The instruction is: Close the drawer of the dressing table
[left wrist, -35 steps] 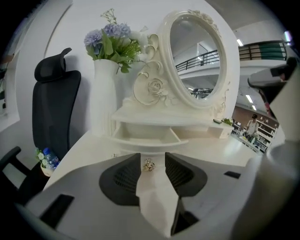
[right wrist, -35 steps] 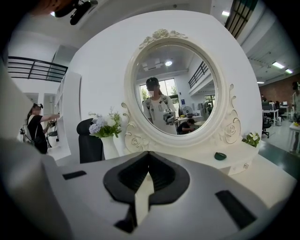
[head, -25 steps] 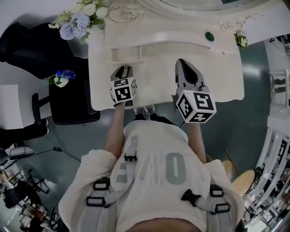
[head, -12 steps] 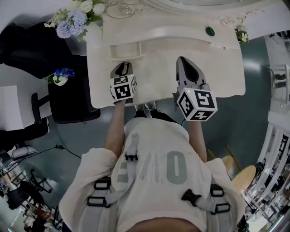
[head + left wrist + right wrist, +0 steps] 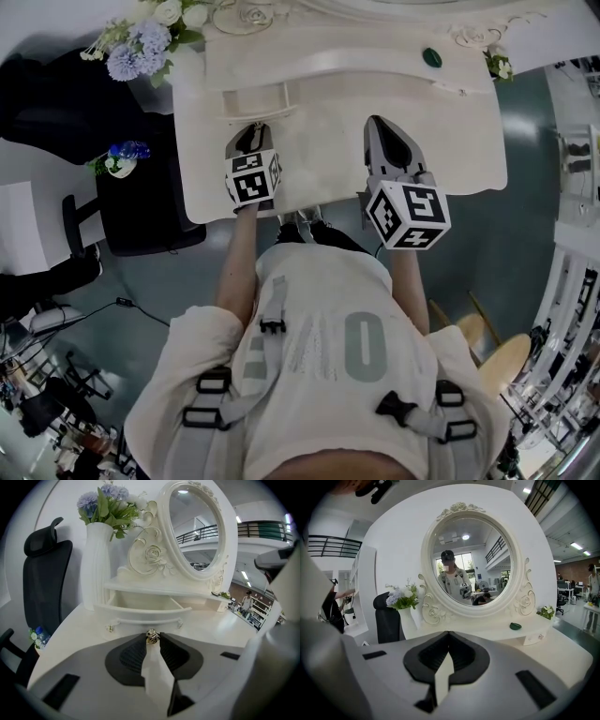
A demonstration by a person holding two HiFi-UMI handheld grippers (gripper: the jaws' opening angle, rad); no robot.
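Left gripper view showed the small cream-white wooden drawer [image 5: 140,603] pulled out toward the near side from the left end of the dressing table's raised shelf, its shallow box open and apparently empty. The left gripper [image 5: 153,635] had its ribbed black pads pinched shut on the drawer's little round brass-coloured metal knob [image 5: 151,636]. That knob looked hard, smooth and small, so the likeliest fault would be the pads slipping off it if the push came at an angle. A push off the drawer's line might also skew the box and bind it in its opening. A hard shove could jolt the tall white ribbed vase [image 5: 96,569] of blue and white flowers [image 5: 105,501] just left of the drawer. The glossy white tabletop [image 5: 79,630] was smooth and gently curved at its near edge. Carved rose scrolls framed the oval mirror [image 5: 197,531] at the far side. To the right, the right gripper [image 5: 448,633] hung over the tabletop with its jaws together on nothing. A small dark green oval object [image 5: 515,626] lay on the shelf's right end. A black mesh-backed office chair [image 5: 42,583] stood off to the left.
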